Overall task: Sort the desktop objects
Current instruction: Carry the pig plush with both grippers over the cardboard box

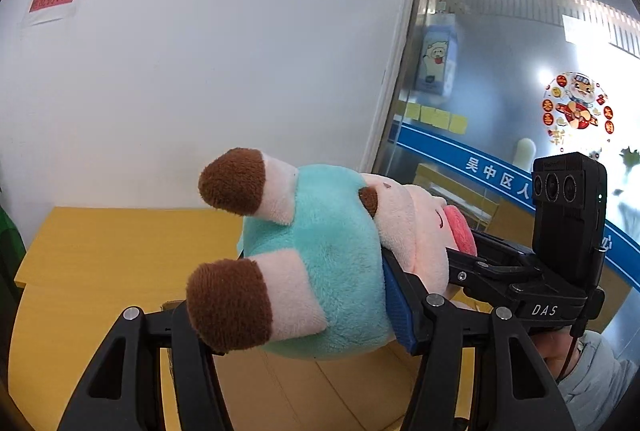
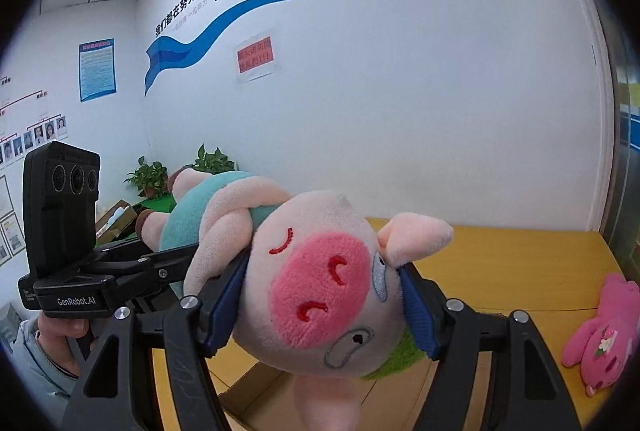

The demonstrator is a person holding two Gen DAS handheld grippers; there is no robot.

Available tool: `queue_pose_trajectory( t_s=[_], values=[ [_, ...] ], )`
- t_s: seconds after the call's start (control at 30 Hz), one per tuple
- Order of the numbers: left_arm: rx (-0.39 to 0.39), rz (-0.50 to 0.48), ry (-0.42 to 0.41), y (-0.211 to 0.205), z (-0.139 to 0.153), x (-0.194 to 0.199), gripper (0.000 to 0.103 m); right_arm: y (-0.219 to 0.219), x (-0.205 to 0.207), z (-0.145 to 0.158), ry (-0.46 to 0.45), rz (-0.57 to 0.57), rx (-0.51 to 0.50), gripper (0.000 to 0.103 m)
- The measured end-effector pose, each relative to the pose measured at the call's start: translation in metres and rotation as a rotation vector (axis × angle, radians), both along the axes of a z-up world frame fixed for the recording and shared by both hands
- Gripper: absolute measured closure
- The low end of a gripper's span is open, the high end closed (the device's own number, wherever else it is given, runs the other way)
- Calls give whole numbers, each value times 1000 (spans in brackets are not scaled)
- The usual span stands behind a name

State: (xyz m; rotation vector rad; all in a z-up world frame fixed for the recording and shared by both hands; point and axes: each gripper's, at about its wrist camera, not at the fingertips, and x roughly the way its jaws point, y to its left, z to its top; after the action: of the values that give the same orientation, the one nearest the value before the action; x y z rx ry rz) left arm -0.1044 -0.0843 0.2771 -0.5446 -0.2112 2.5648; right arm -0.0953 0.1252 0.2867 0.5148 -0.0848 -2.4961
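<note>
Both tongs are pinching the soft, light plush pig (image 2: 320, 271): left tongs (image 1: 304, 315) squeezing its body, right tongs (image 2: 324, 307) its squashy head.

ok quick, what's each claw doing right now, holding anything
Left claw: closed on the pig plush, around its body.
Right claw: closed on the same pig plush, around its head.

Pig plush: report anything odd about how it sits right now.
The pig plush hangs sideways above the yellow table, head clamped by the right gripper, body by the left gripper. A pink plush lies toppled.
</note>
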Motion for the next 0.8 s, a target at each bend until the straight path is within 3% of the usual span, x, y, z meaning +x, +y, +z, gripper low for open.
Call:
queue_pose_trajectory(
  t_s=[0.2,0.37,0.5,0.63,0.67,0.8],
  values=[
    [34,27,-155,-16,-66,-90,40,-19,-84,-59,-115,-14,17,33],
    [33,78,-334,-27,-148,-154,41,-30,-158,-147,-284,-24,3,34],
    [13,128,-459,-31,-206,-186,41,-40,-195,-209,-381,-22,22,35],
    [-104,185,-564,-22,-243,-197,39,-45,-211,-253,-464,-7,64,39],
    [-122,200,-577,-22,-250,-196,39,-50,-212,-263,-485,6,96,47],
    [-118,257,-571,-29,-250,-195,37,-64,-207,-260,-465,-4,141,47]
  ],
)
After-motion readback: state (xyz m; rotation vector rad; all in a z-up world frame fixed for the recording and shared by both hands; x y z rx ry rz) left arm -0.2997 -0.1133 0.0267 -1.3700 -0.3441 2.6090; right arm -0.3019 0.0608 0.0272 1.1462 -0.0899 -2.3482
